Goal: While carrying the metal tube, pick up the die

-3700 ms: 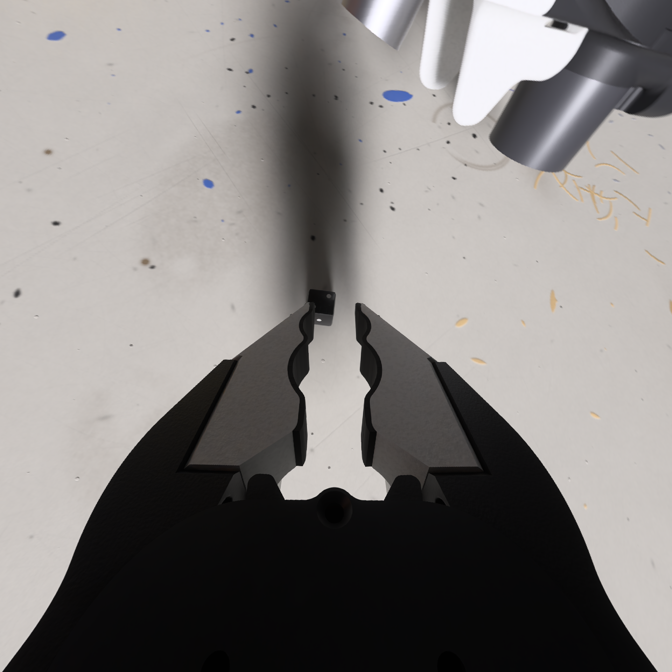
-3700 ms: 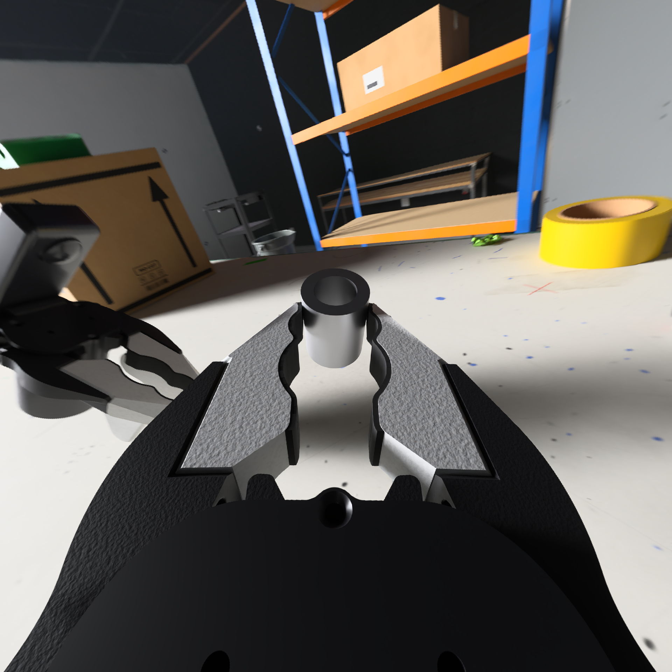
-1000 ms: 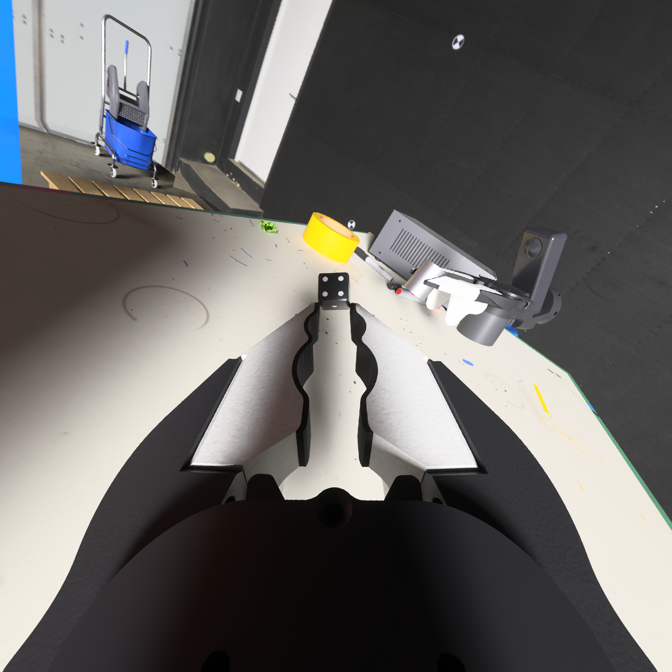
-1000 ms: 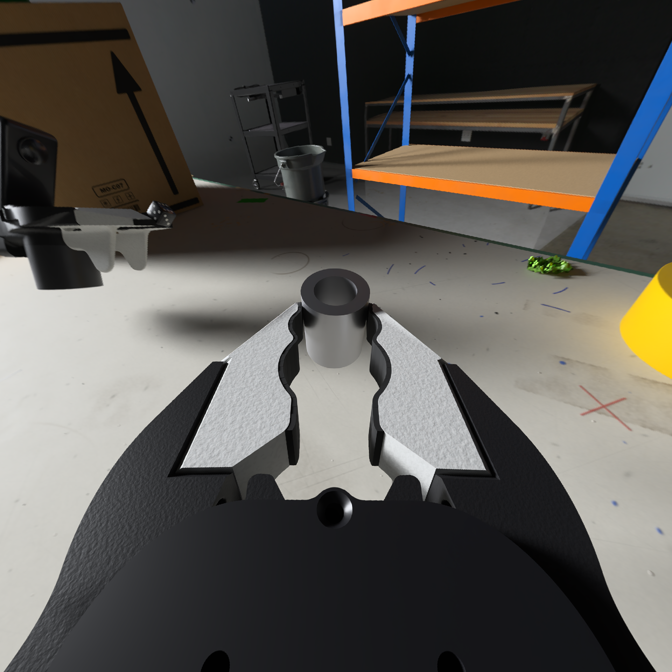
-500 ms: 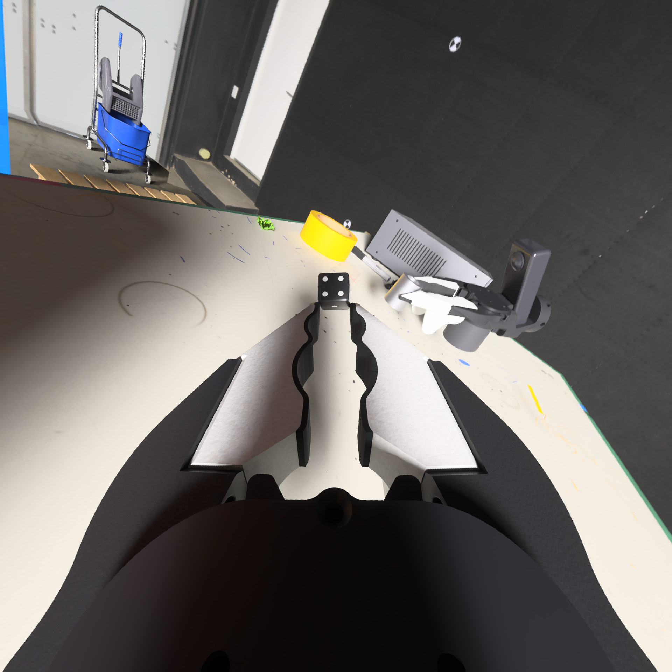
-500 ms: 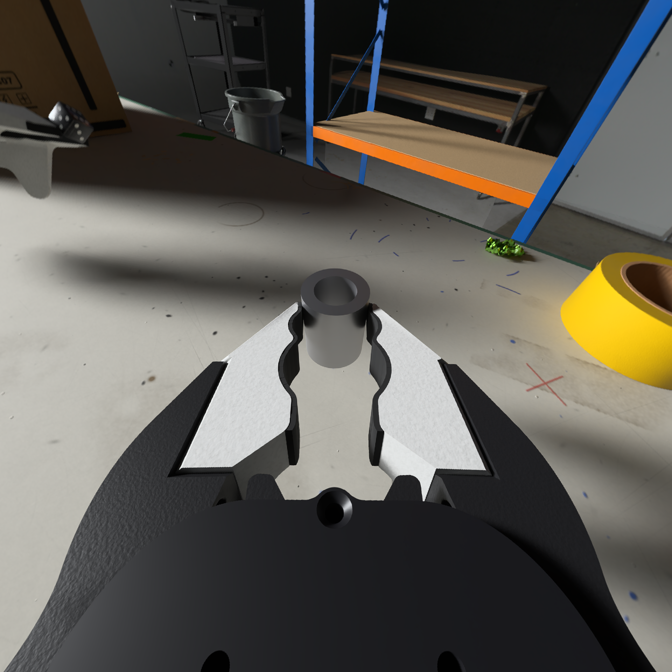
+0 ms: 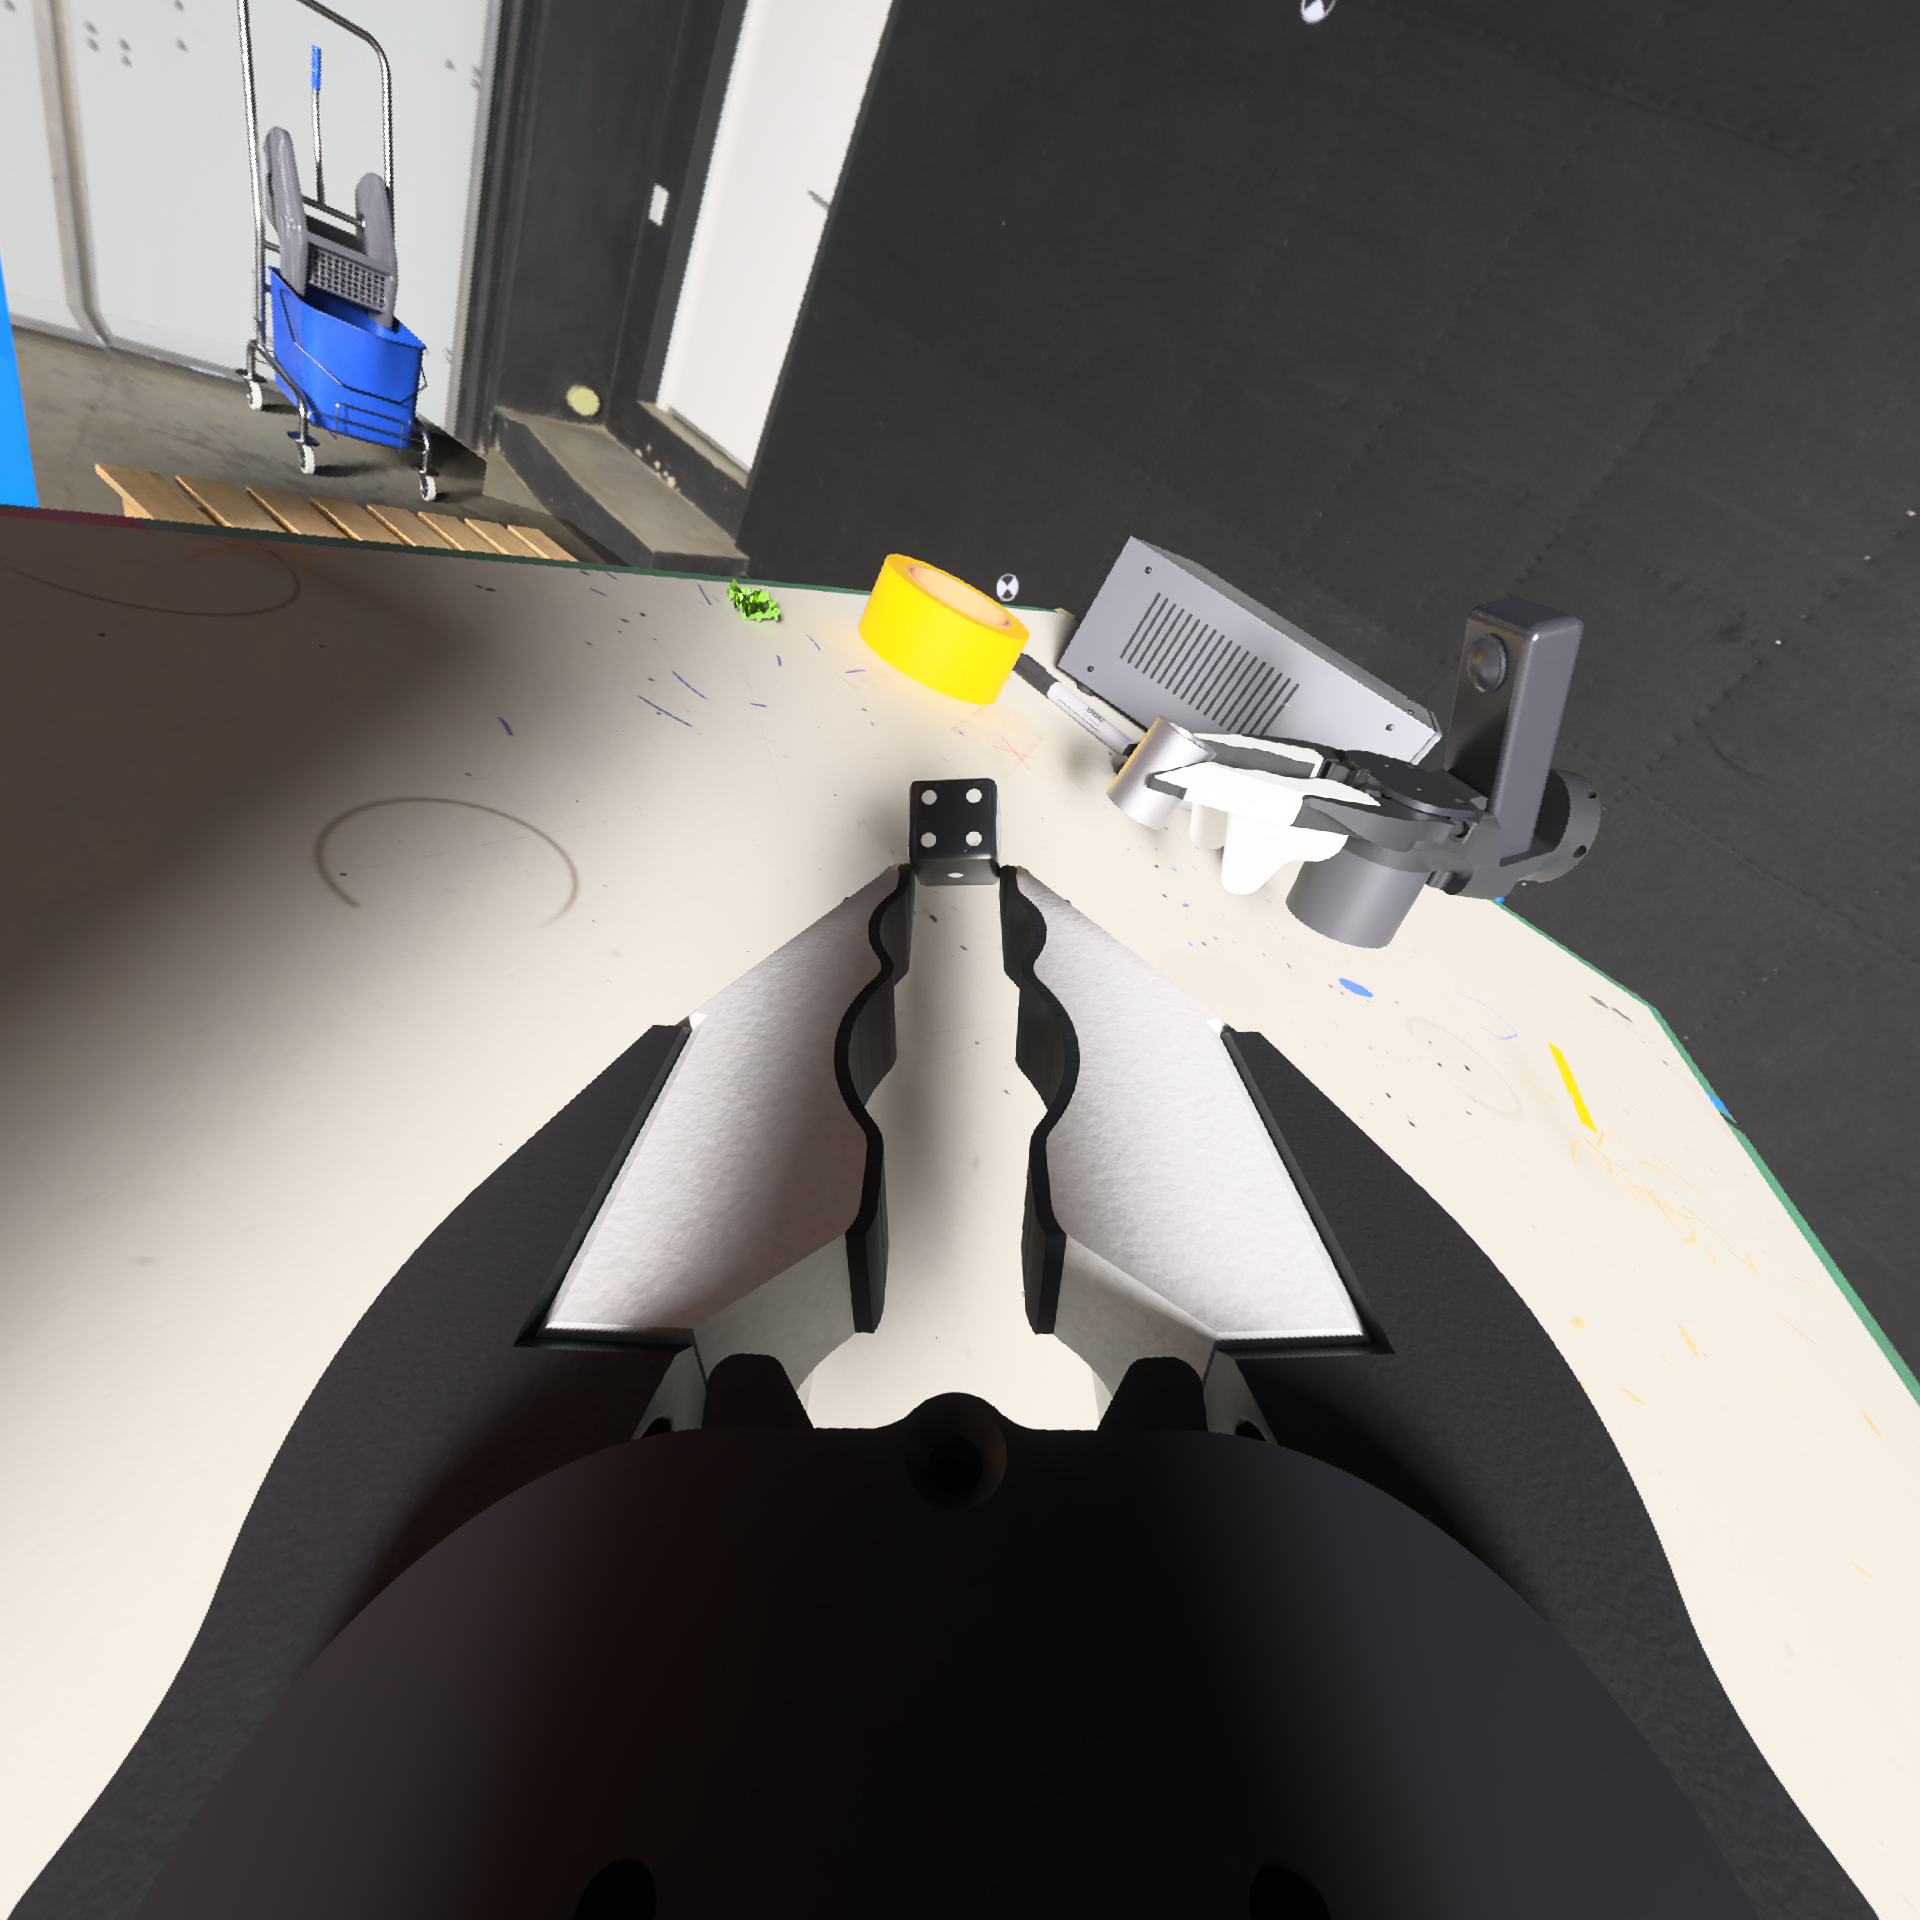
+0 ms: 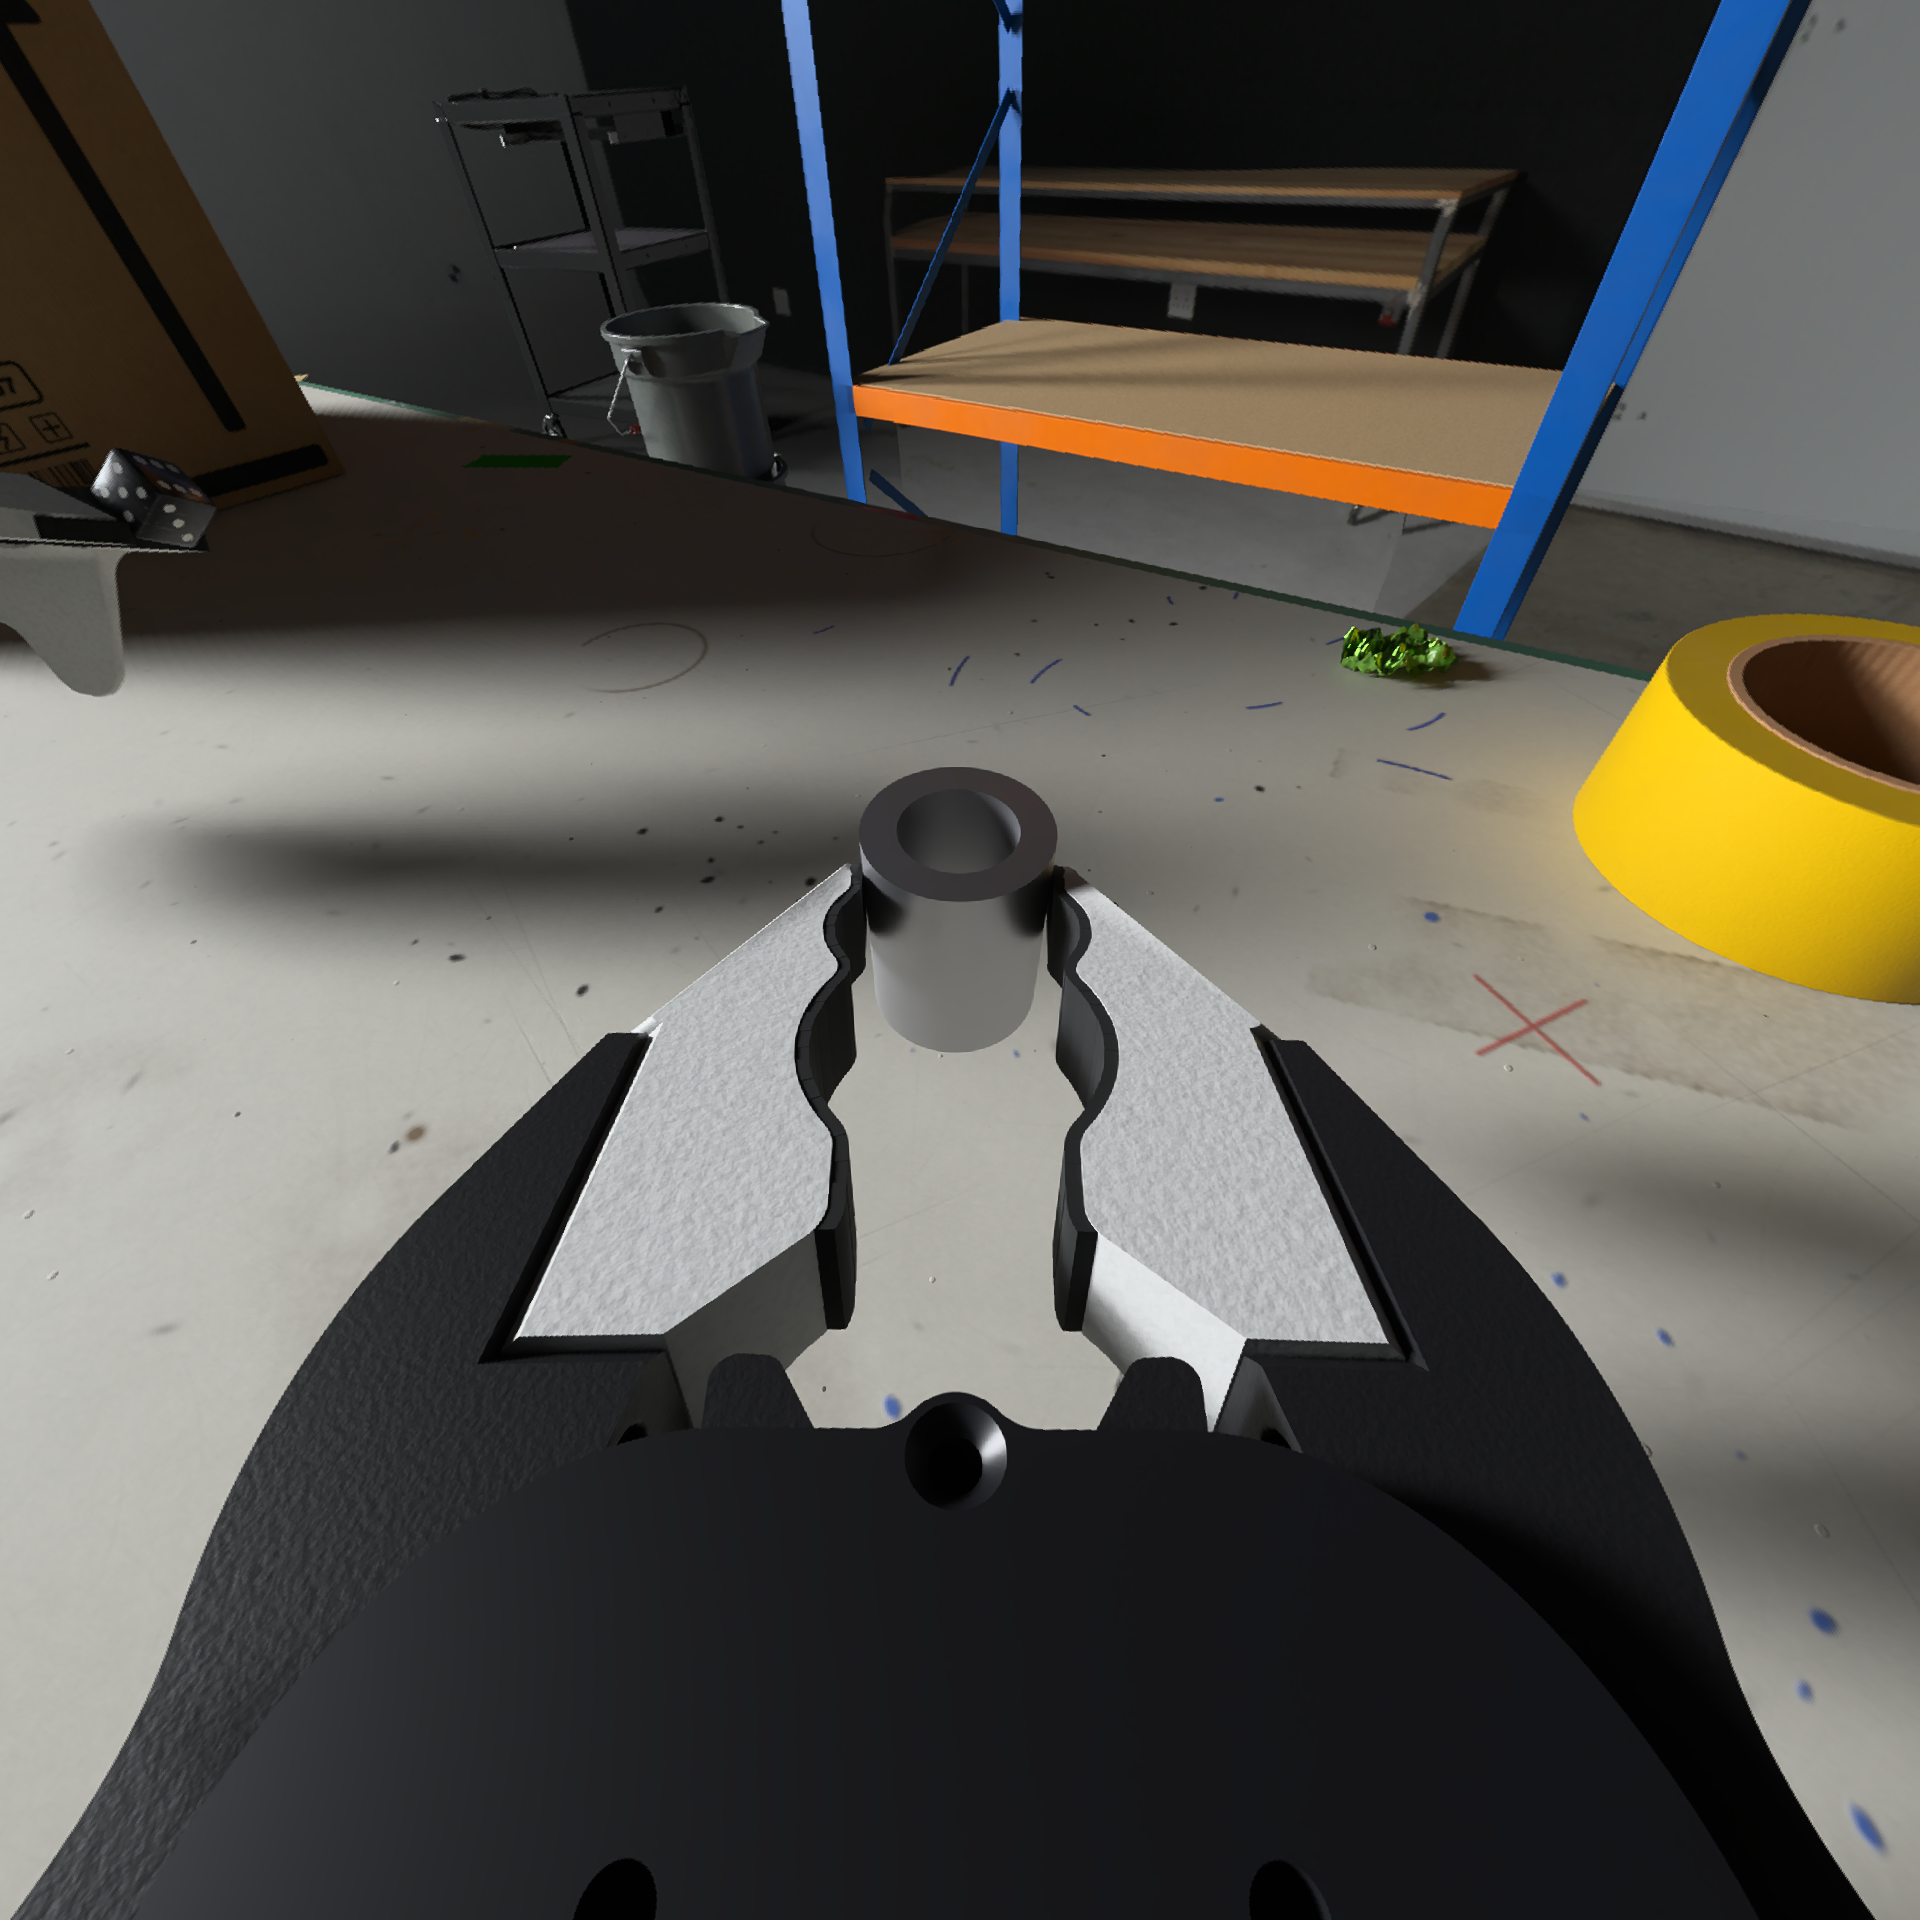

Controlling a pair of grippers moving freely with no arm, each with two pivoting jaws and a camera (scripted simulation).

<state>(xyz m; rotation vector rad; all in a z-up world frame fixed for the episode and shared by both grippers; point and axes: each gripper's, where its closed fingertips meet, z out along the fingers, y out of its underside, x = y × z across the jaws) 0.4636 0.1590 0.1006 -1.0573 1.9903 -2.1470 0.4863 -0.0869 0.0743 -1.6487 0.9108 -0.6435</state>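
Die (image 7: 953,831) pinched at very tips of your left gripper (image 7: 954,875), clear above bench (image 7: 312,1039). Metal tube (image 8: 956,909) upright, clamped in right gripper (image 8: 956,914) notches so it can't roll. Both carried; task looks near done.

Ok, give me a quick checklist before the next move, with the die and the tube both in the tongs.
1. Die pinched at the tips of the left tongs: ok.
2. Die clear of the table: ok, the right wrist view shows it held above the surface.
3. Metal tube clamped upright in the right tongs: ok.
4. Tube clear of the table: ok.
5. Depth of grip on the die: not ok, only its lower edge sits between the tips.
6. Yellow tape roll clear of the right tongs: ok.
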